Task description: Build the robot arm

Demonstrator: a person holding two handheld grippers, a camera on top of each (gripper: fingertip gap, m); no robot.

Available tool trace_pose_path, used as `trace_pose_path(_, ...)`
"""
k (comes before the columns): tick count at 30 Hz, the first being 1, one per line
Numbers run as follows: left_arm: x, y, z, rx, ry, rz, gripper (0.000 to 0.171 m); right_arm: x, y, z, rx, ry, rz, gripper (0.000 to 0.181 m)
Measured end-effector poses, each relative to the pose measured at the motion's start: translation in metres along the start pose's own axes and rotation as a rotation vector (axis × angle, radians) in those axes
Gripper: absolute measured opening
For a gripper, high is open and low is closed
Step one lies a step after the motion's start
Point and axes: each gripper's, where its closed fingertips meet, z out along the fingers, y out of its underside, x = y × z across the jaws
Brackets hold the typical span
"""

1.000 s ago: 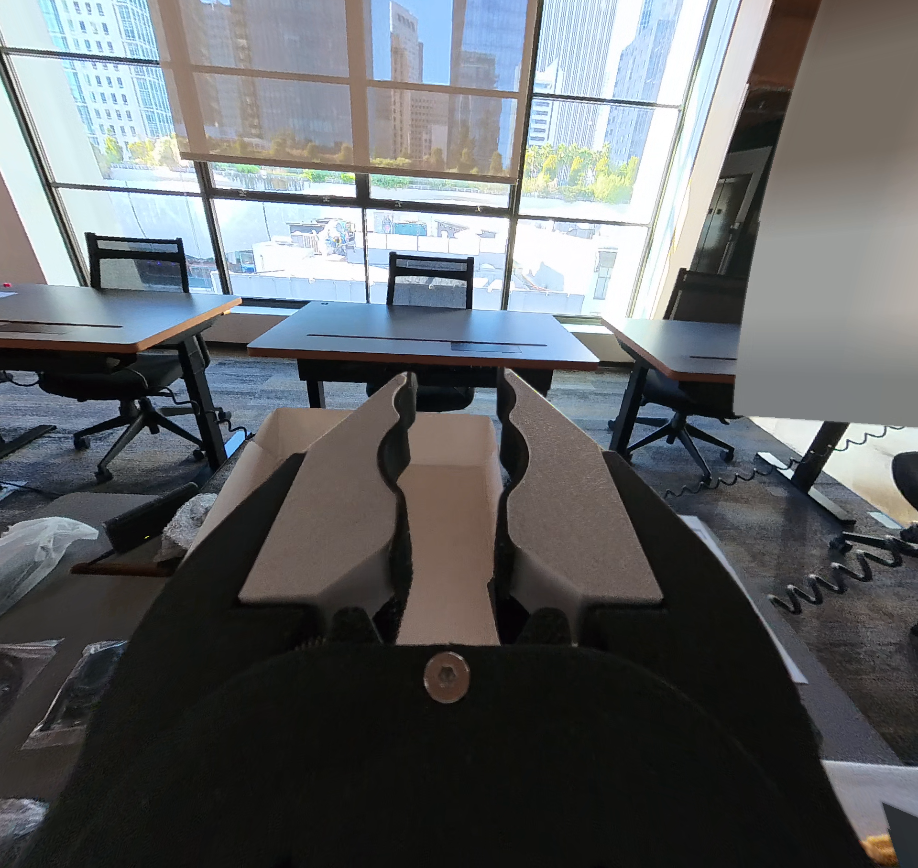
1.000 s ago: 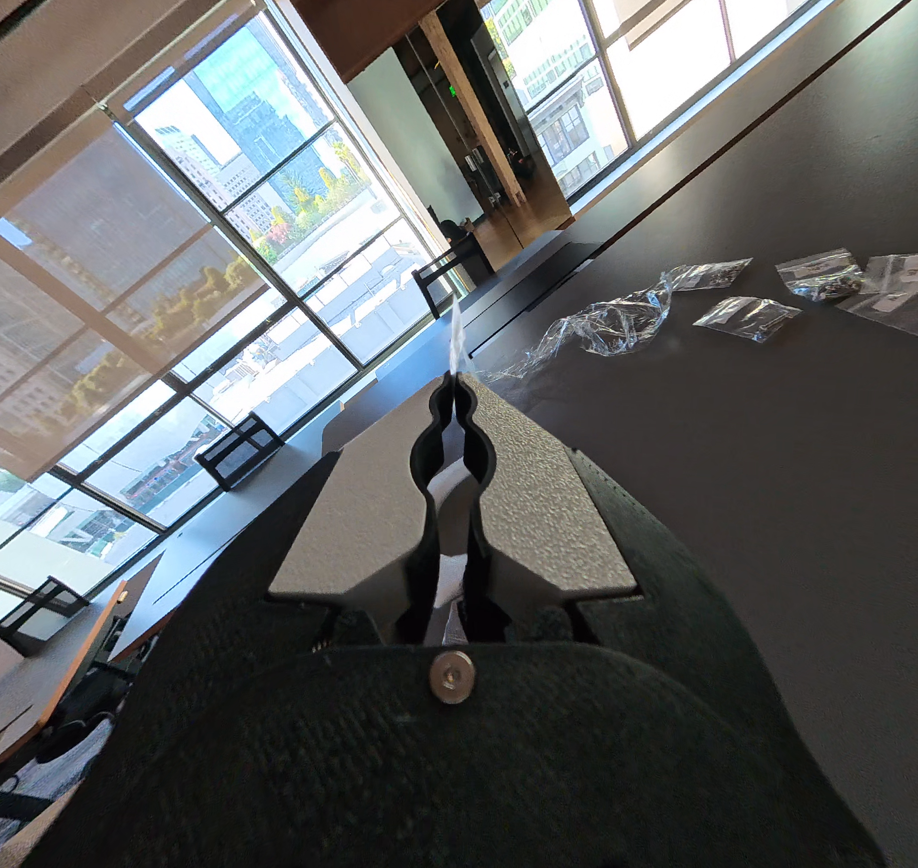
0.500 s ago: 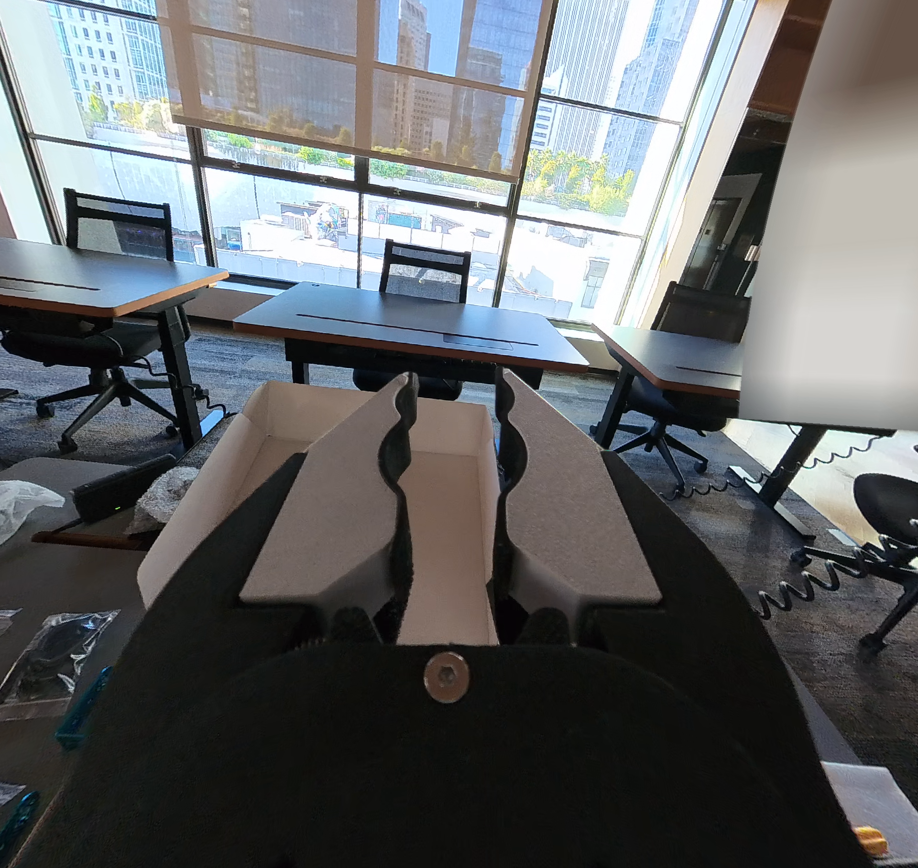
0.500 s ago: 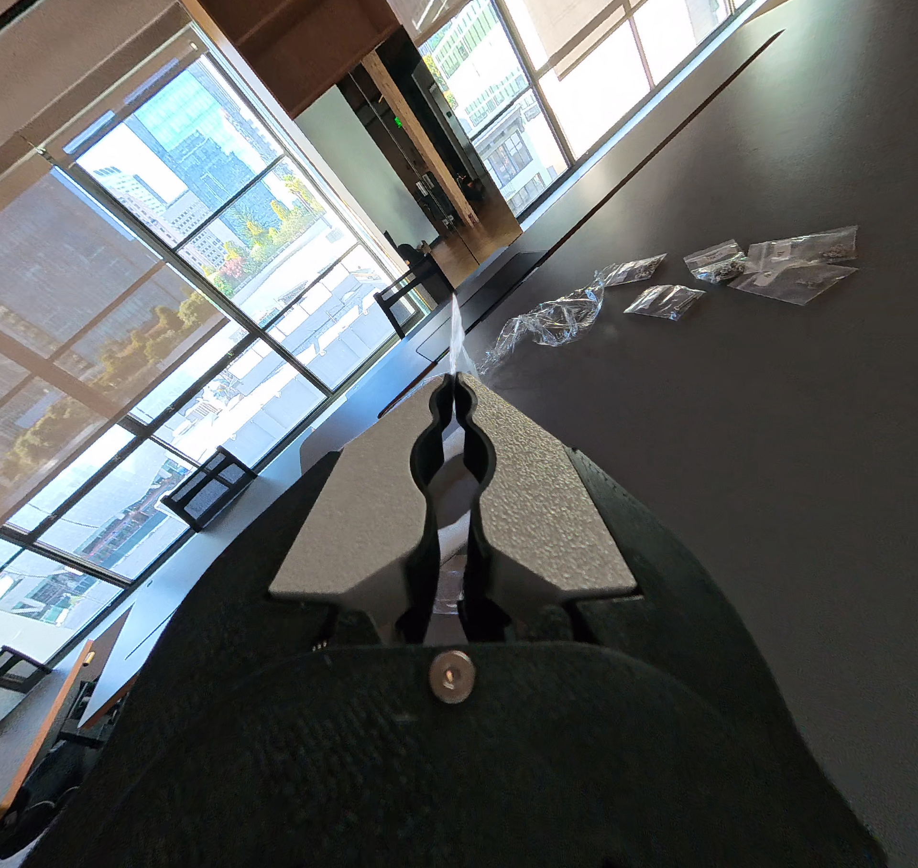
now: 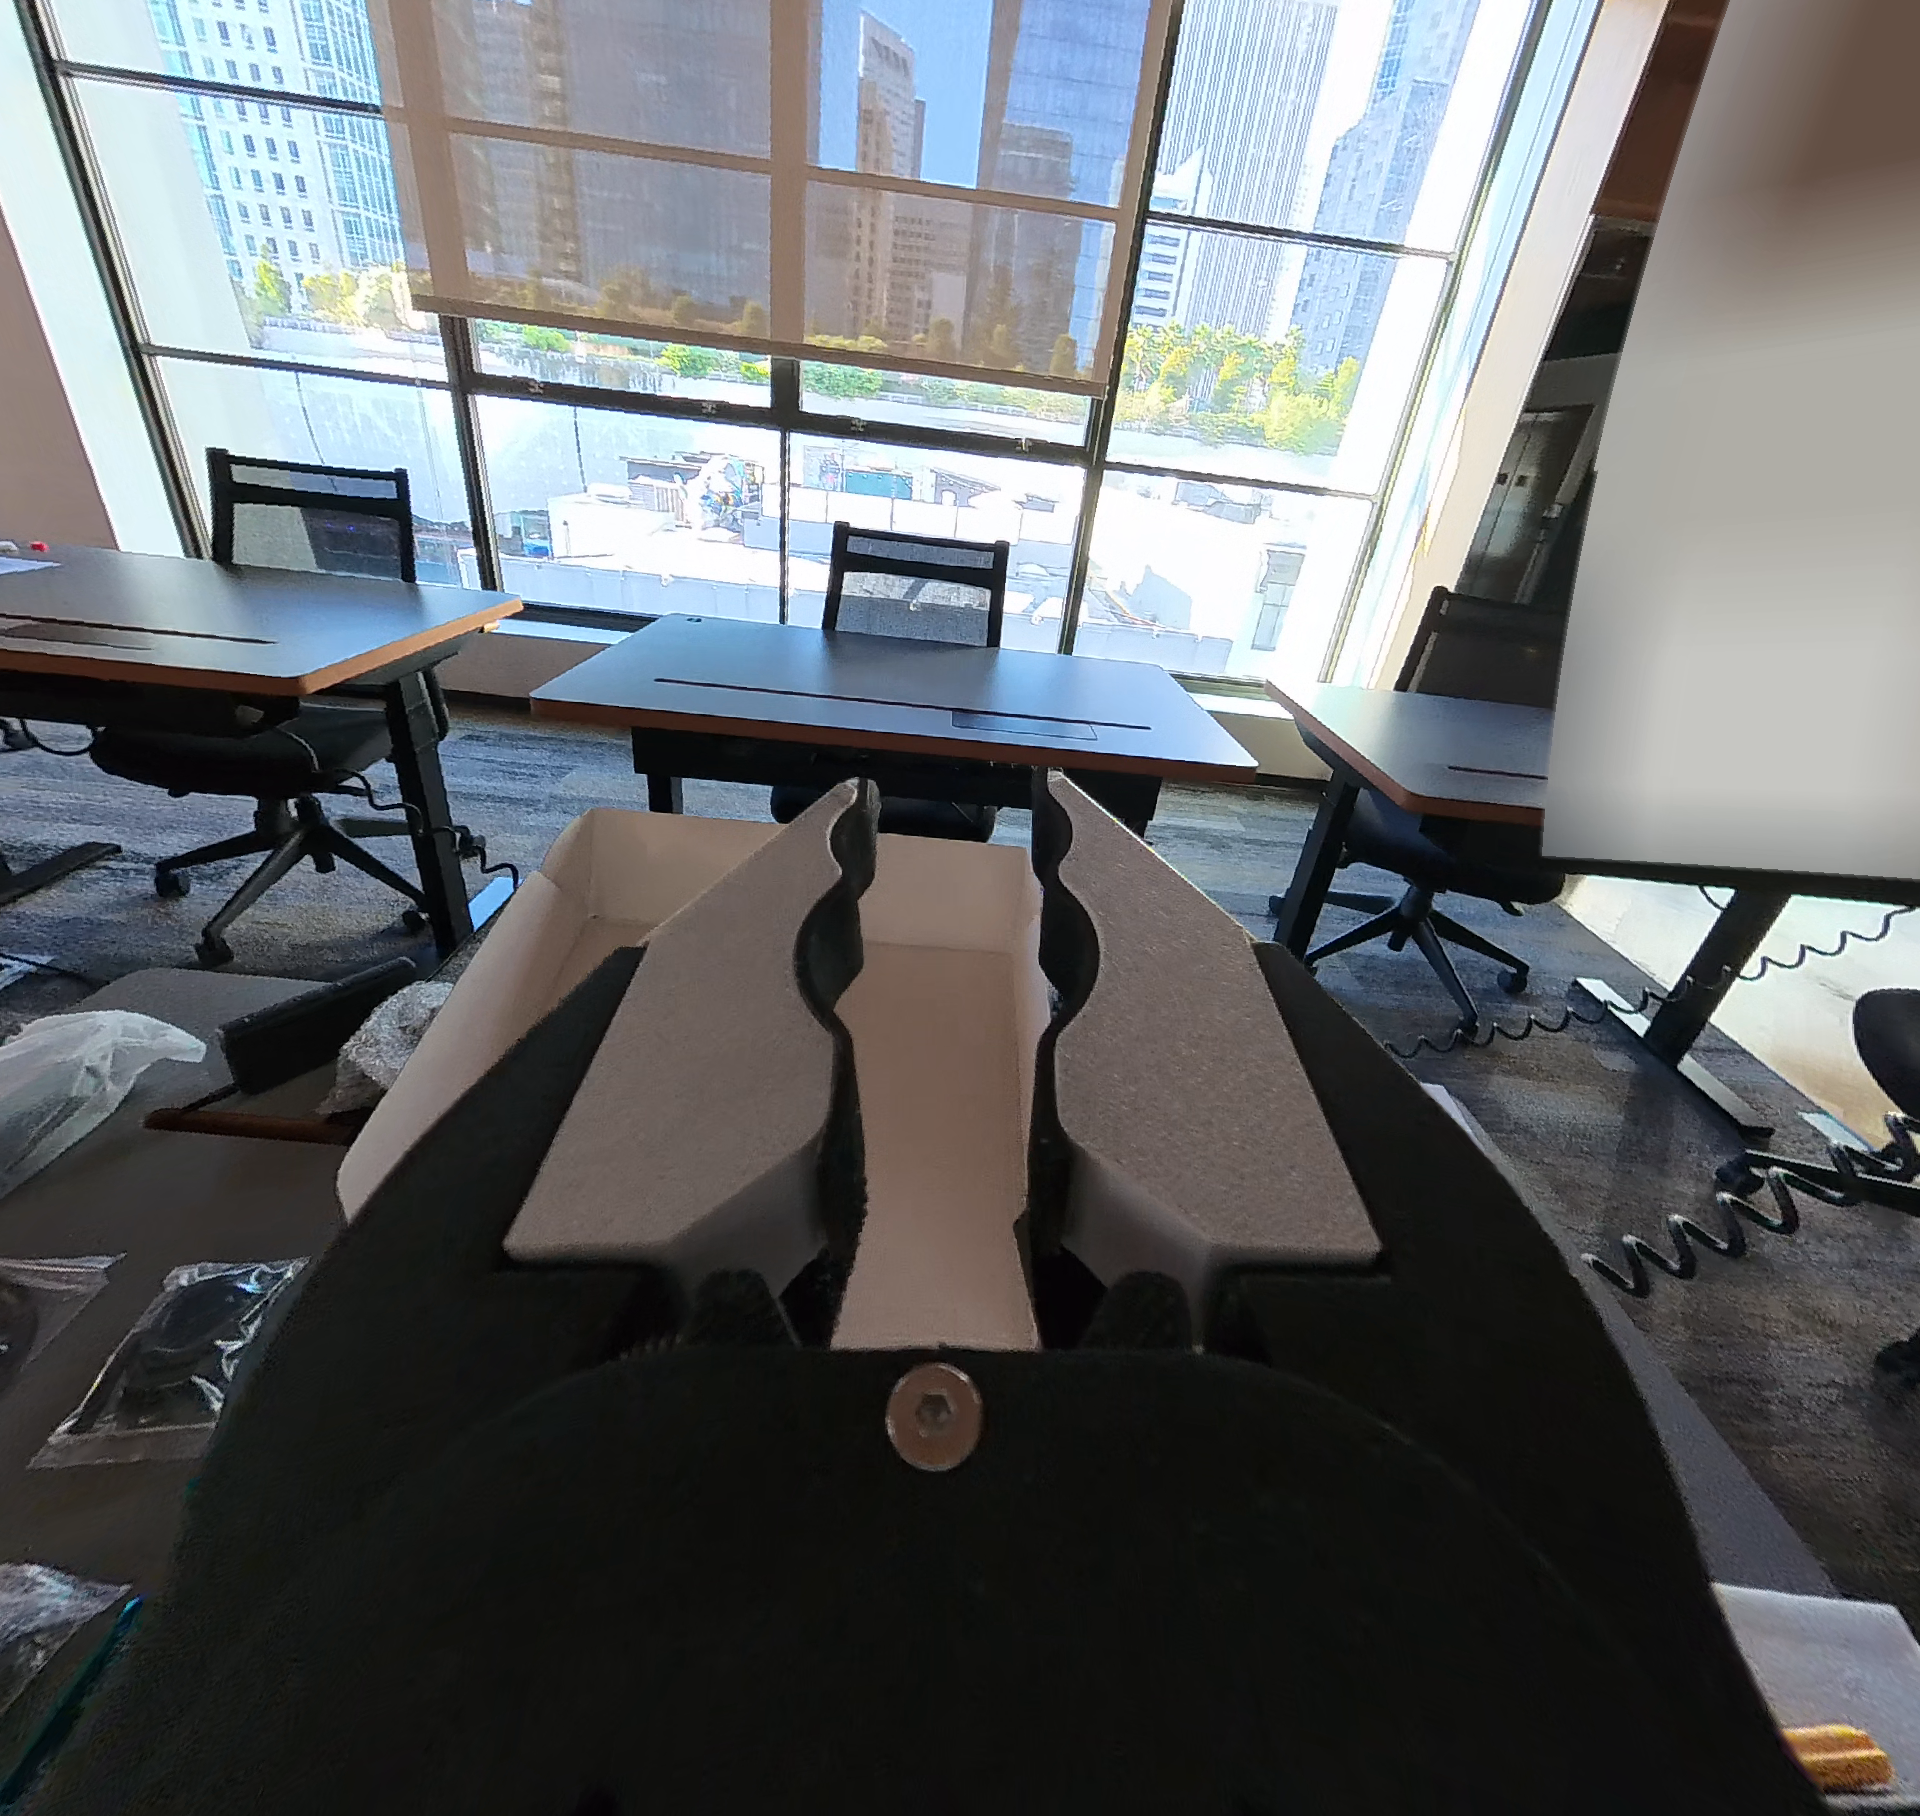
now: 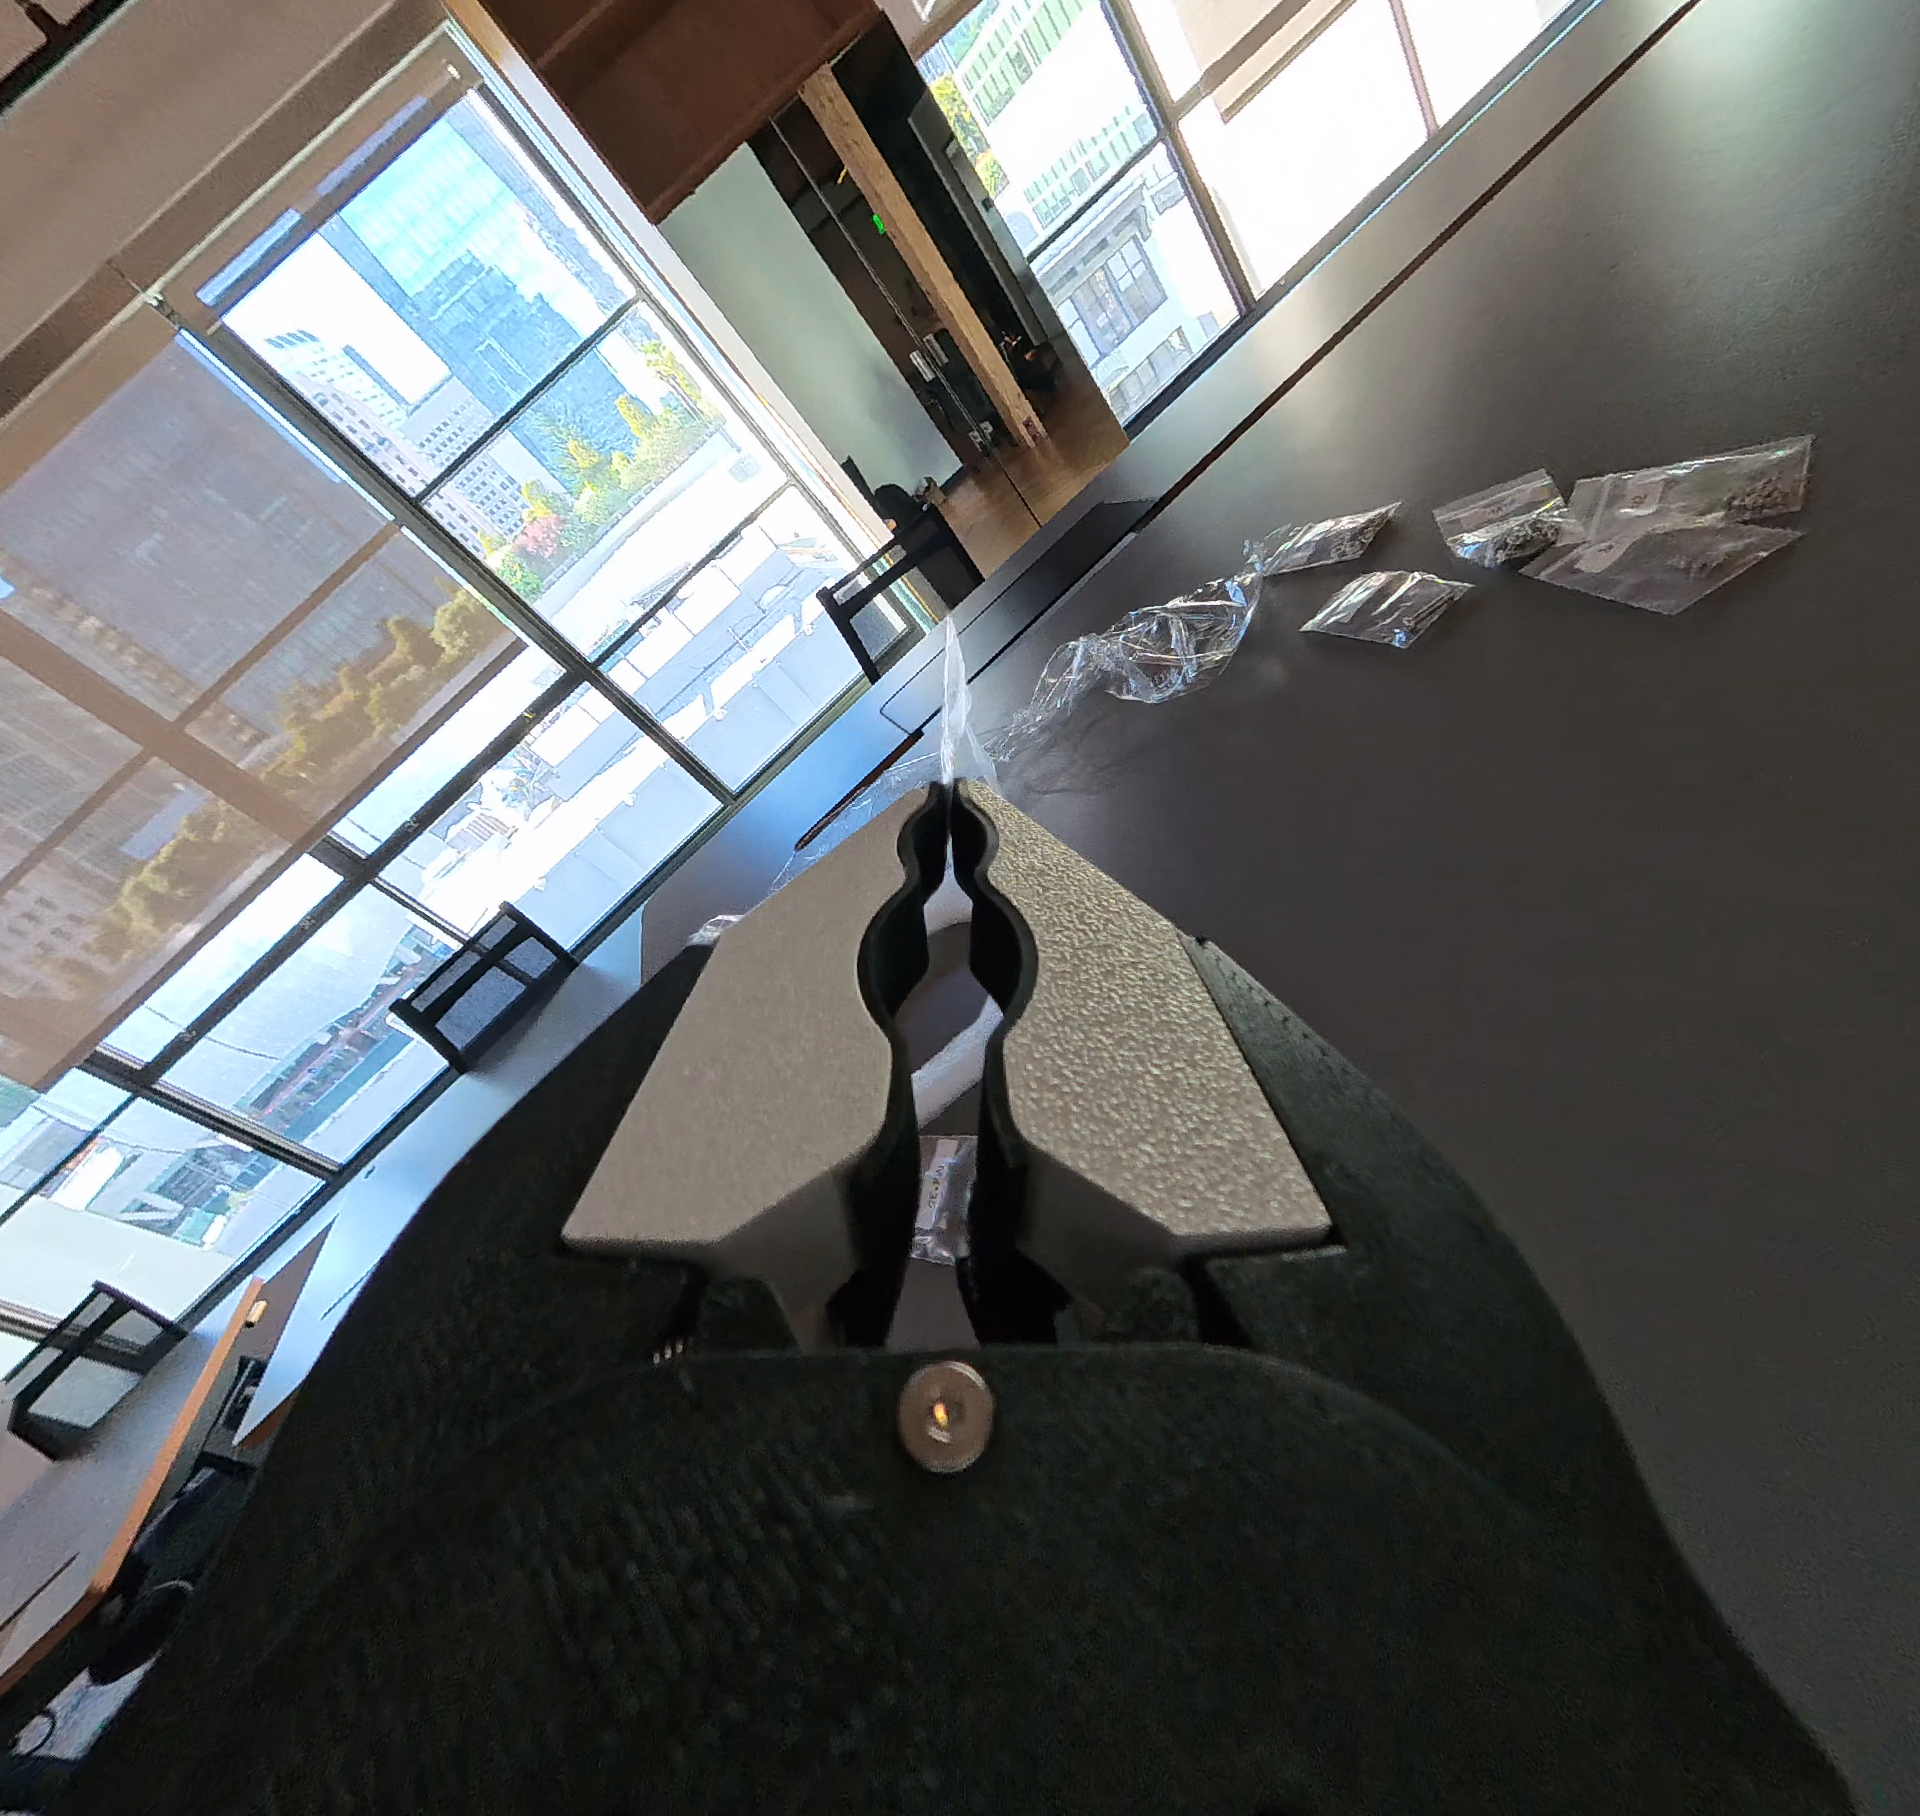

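Note:
My left gripper (image 5: 948, 805) is open and empty, held above an open white cardboard box (image 5: 582, 883) that stands on the dark table; the box floor shows between the fingers. My right gripper (image 6: 953, 798) is shut on a small clear plastic bag (image 6: 951, 701). The bag's top edge sticks out past the fingertips and its lower part with a white label shows between the fingers (image 6: 940, 1200). The right wrist view is rolled steeply, with the dark table (image 6: 1558, 935) to the right.
Several small clear bags of parts (image 6: 1621, 530) and a crumpled clear wrapper (image 6: 1153, 644) lie on the table. Plastic bags (image 5: 166, 1351) and a black device (image 5: 312, 1018) lie left of the box. Desks (image 5: 894, 706) and office chairs (image 5: 301, 727) stand before the windows. Some 110 cm of space lies between my two pairs of fingers.
The left gripper has drifted slightly over the box and stays open. The right gripper has rolled and shifted with the bag still pinched; the loose bags on the table look farther off.

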Motion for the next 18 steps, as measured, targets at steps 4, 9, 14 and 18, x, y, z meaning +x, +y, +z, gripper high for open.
trace_pose_path(4,0.009,-0.001,-0.008,0.000,0.000,0.002,0.028,0.004,-0.006,0.000,-0.003,-0.022,-0.005,0.000)
trace_pose_path(9,0.027,-0.015,-0.011,0.038,0.020,-0.029,0.028,0.014,-0.016,-0.003,-0.014,-0.049,0.002,0.000)
trace_pose_path(14,0.058,-0.045,-0.009,0.079,0.046,-0.008,0.028,0.025,-0.037,-0.009,-0.006,-0.112,0.004,0.000)
trace_pose_path(18,0.098,-0.087,-0.010,0.106,0.075,0.032,0.028,0.024,-0.052,-0.001,-0.024,-0.231,-0.030,0.000)
